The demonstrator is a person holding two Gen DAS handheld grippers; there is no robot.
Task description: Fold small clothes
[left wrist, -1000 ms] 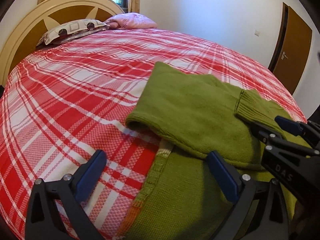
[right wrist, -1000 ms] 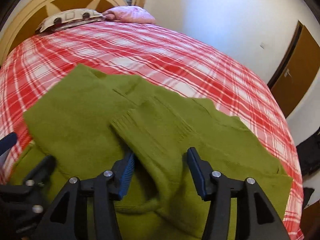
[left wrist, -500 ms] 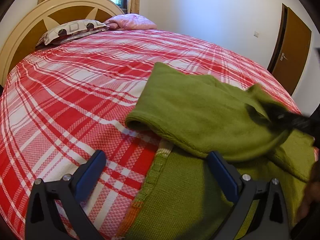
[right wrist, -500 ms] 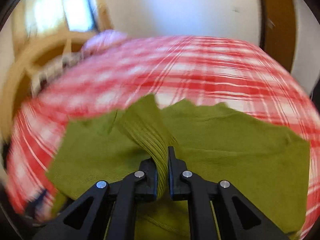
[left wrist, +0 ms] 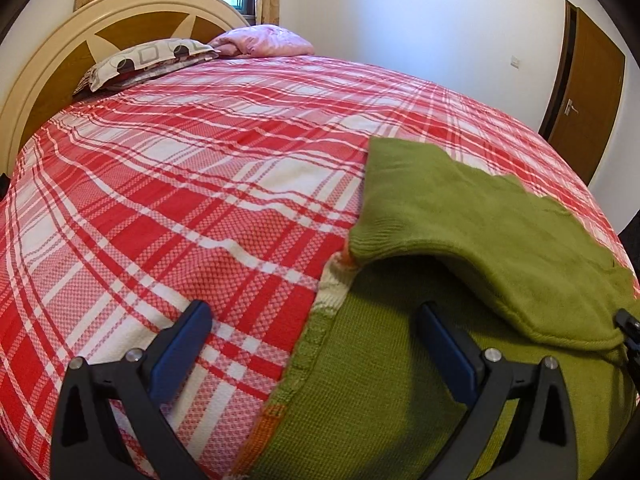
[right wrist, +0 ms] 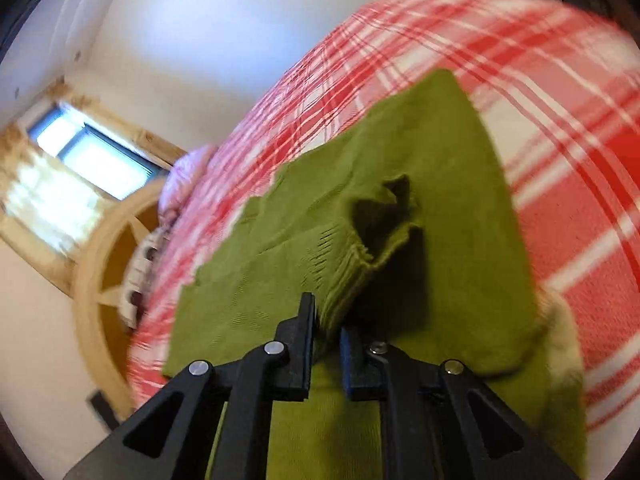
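one green knitted sweater (left wrist: 460,216) lies on the right side of a bed (left wrist: 200,184) covered in red-and-white plaid, its body spread flat and one part folded over on top; an edge strip shows white and orange patches. the right gripper (right wrist: 326,340) is clamped on the ribbed cuff of a sleeve (right wrist: 360,264), which is lifted off the body, its opening gaping dark. the left gripper (left wrist: 316,344) hovers with its blue-padded fingers wide apart and holding nothing, straddling the sweater's left edge. two pillows (left wrist: 152,60) rest against the wooden headboard (left wrist: 120,20).
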